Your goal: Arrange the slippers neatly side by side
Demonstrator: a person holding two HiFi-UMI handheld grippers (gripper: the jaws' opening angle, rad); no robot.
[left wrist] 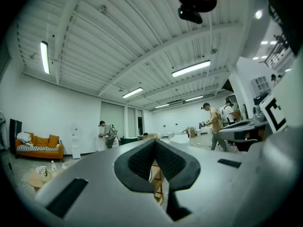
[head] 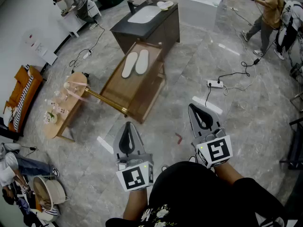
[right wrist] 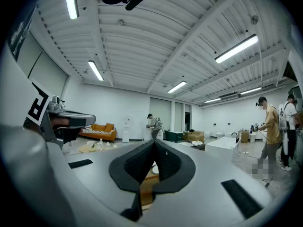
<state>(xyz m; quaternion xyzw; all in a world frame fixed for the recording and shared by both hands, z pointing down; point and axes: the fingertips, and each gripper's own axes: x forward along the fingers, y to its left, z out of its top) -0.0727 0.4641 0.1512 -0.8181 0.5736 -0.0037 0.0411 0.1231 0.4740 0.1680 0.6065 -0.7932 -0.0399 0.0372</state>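
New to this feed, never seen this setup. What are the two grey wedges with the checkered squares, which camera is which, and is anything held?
There is no robot arm: a person holds a two-jaw gripper in each hand. The grey wedges are those tools, the left gripper and the right gripper; the marker cubes are part of them. The picture from above comes from a camera on the person's head, looking down. The other two come from cameras riding on each gripper, looking along its jaws. In both, the dark pads meet at the tip with nothing between them: both grippers are shut and empty. The two white slippers lie side by side on a wooden stand ahead, beside a dark sink cabinet, well apart from both grippers.
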